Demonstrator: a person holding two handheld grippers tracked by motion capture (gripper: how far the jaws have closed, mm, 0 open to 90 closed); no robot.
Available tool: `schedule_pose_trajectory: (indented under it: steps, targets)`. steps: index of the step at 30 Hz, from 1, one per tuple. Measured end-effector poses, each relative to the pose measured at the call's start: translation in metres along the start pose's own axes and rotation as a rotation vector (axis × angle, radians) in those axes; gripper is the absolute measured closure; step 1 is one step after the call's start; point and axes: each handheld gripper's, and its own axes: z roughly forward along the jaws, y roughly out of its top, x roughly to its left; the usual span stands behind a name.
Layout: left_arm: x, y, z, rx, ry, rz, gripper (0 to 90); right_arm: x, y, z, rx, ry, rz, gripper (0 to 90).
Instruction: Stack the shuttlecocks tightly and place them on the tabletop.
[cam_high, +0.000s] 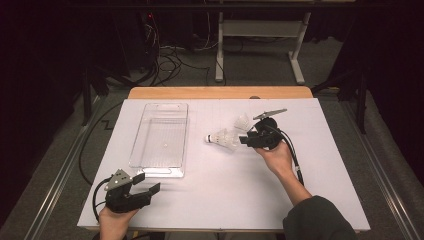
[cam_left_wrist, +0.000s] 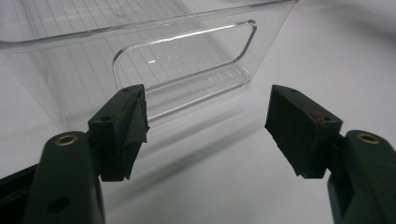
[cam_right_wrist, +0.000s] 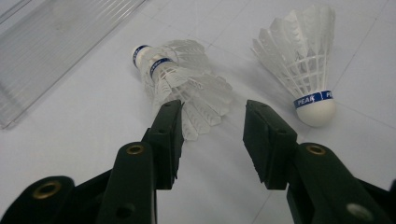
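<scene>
My right gripper (cam_right_wrist: 210, 140) stands spread, holding nothing; the lying shuttlecock (cam_right_wrist: 184, 86) rests on the desk just ahead of its left jaw. Closing off-centre risks crushing feathers or pushing it away.

Ahead of my left gripper (cam_left_wrist: 208, 135): clear bin (cam_left_wrist: 187, 60) wall blocks.
Between bin and shuttlecocks (cam_high: 223, 138): open table (cam_high: 225, 190).

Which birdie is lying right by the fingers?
The shuttlecock lying on its side, feathers beside the right gripper's fingers, cork pointing away. The other shuttlecock lies off to the side, cork nearer the camera.
</scene>
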Motion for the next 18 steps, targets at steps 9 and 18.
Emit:
schedule_pose_trajectory:
  steps: [9, 18]
  targets:
    - [0.0, 0.0, 0.0, -0.002, 0.001, -0.003, 30.4, -0.003, 0.006, -0.002, 0.003, -0.017, 0.011, 55.1]
    - [0.0, 0.0, -0.001, -0.003, 0.001, -0.004, 30.4, -0.004, 0.02, -0.005, 0.029, -0.049, 0.014, 52.4]
